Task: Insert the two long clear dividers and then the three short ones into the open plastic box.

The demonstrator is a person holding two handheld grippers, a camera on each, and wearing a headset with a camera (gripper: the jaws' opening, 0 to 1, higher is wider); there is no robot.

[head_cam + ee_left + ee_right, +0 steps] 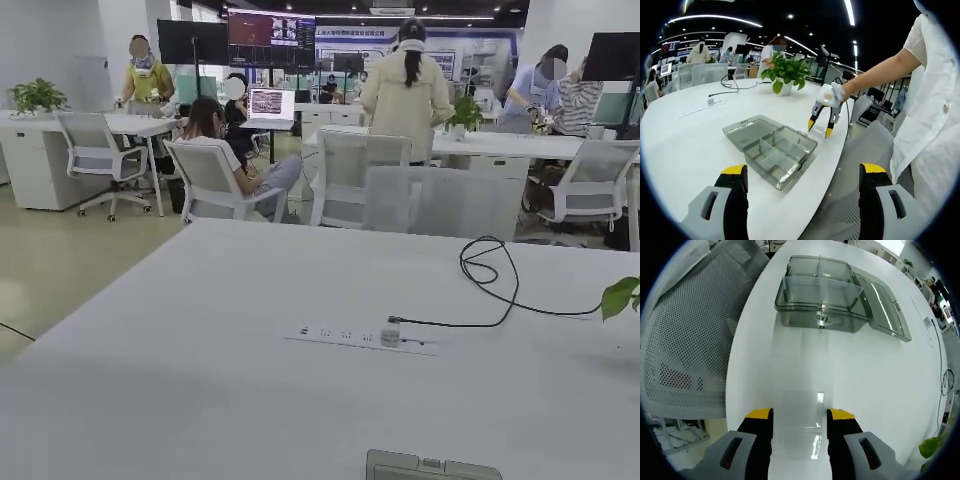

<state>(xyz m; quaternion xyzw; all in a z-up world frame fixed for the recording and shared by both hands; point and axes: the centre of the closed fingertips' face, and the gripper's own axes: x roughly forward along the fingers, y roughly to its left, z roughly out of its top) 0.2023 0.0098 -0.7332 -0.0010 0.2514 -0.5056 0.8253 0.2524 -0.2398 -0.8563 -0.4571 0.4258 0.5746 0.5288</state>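
Observation:
The open clear plastic box [820, 302] sits near the table edge, its lid [885, 305] folded flat beside it. In the left gripper view the box [771, 150] lies ahead of my left gripper [802, 170], whose jaws stand wide apart with nothing between them. Flat clear dividers [802, 440] lie on the white table, right under my right gripper [800, 414], which is open and holds nothing. My right gripper [820, 129] hovers by the table edge just beyond the box. A grey corner of the box [430, 467] peeks in at the bottom of the head view.
A mesh chair [695, 340] stands against the table edge beside the box. A potted plant [785, 72] stands on the table behind the box. A black cable [490, 285] and a power strip [360, 337] lie mid-table. Several people work at desks beyond.

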